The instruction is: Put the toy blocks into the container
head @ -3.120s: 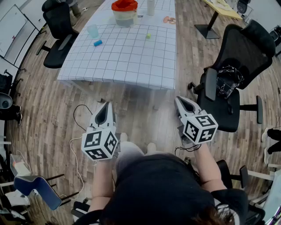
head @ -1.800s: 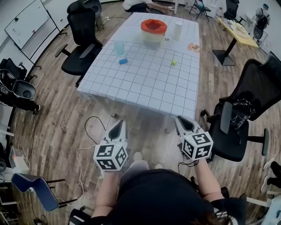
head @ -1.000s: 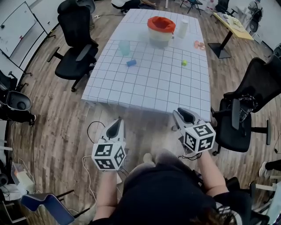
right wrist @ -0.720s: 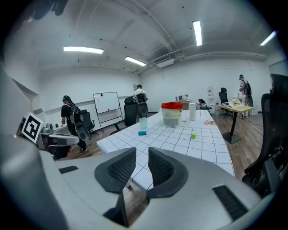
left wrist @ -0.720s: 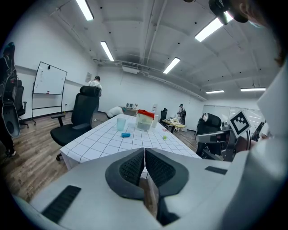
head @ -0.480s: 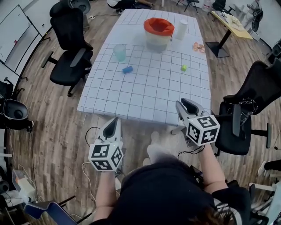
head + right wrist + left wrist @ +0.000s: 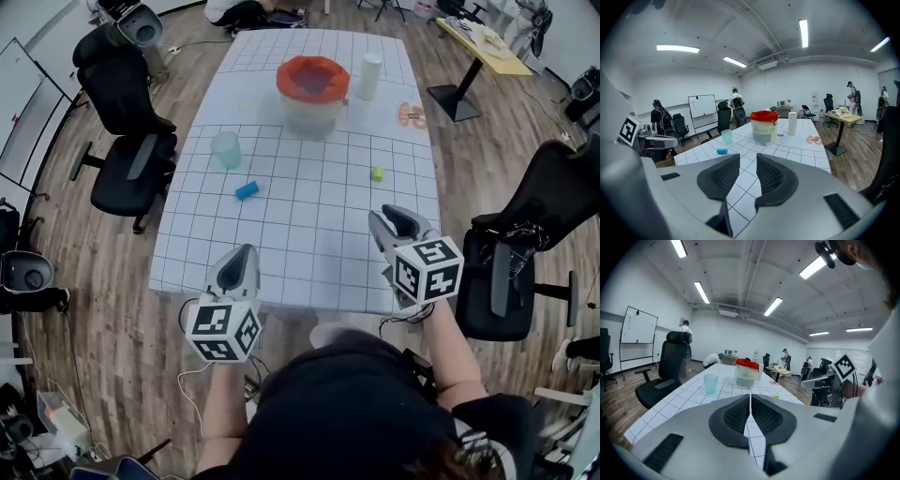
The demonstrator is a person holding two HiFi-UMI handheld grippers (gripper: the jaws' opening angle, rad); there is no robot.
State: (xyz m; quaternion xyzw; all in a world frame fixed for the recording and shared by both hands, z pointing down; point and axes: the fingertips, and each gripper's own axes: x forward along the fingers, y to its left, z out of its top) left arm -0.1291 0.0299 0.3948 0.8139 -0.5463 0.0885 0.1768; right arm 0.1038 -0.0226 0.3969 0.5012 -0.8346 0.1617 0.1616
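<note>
White grid-lined table point(image 7: 309, 253): one clear plastic container with orange-red rim point(image 7: 312, 94), far centre; one blue toy block point(image 7: 247, 190) and one yellow-green toy block point(image 7: 377, 173), loose on the tabletop, well apart; one pale green cup point(image 7: 226, 149). Two grippers at the near edge: left gripper point(image 7: 241, 253) pressed together, empty; right gripper point(image 7: 385, 217) opening, nothing between.

Left forearm point(image 7: 218, 411) and right forearm point(image 7: 450, 358) are bare, both reaching forward from the torso. Left gripper point(image 7: 237, 264) points ahead, jaws pressed together with nothing between. Right gripper point(image 7: 394, 222) sits further forward (angled slightly inward), jaws opening, gap empty. Marker cubes face up.
</note>
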